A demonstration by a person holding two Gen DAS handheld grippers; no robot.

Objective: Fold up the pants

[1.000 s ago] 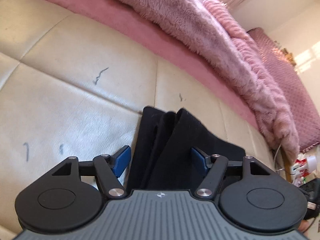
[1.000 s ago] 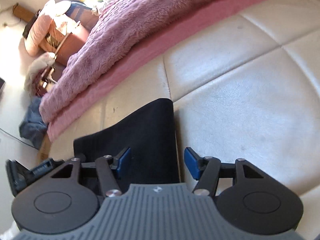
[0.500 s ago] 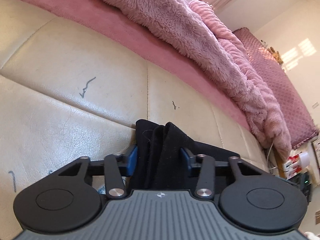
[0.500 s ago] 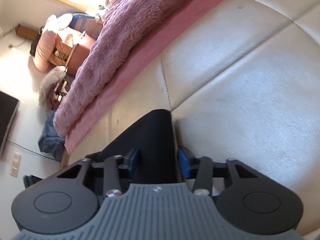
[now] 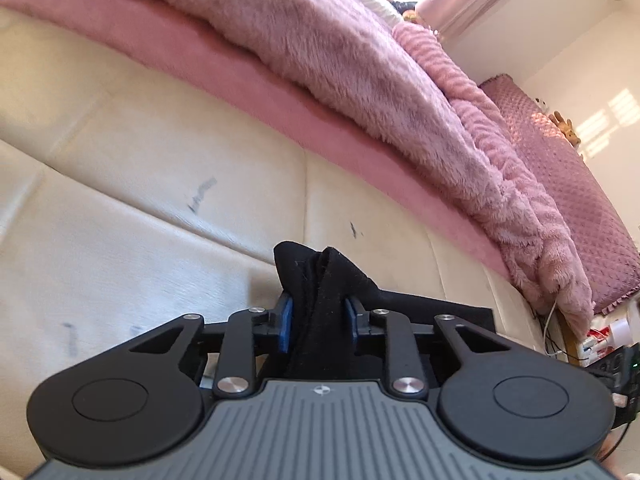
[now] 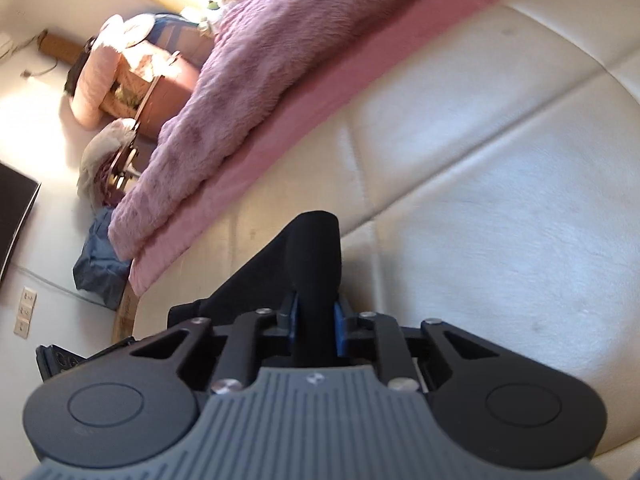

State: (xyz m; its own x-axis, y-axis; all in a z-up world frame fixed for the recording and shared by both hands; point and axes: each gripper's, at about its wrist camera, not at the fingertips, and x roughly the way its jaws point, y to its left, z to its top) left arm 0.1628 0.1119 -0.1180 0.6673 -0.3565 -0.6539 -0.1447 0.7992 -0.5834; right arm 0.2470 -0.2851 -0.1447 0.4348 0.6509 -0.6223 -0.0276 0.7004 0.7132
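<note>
Two tongs closing on black pants at the cream sofa cushion

Both the left tongs (image 5: 318,318) and right tongs (image 6: 316,318) are narrowing, pads already pinching bunched corners of the pants (image 5: 320,280) lifted just off the sofa cushion (image 5: 140,184). Soft, light cloth that sags; I judge corners the best hold. No containers show near the sofa cushion.

Cream leather cushion and pink bedding in a sunlit bedroom

The quilted cream cushion (image 5: 168,184) carries dark pen marks (image 5: 202,194). Behind it runs a pink sheet (image 5: 248,80), with a fluffy pink blanket (image 5: 360,64) draped over that. In the right wrist view, a pink armchair (image 6: 132,76) stands near the window, a blue bundle (image 6: 100,264) lies on the floor, and wall sockets (image 6: 25,312) sit low at the left.
</note>
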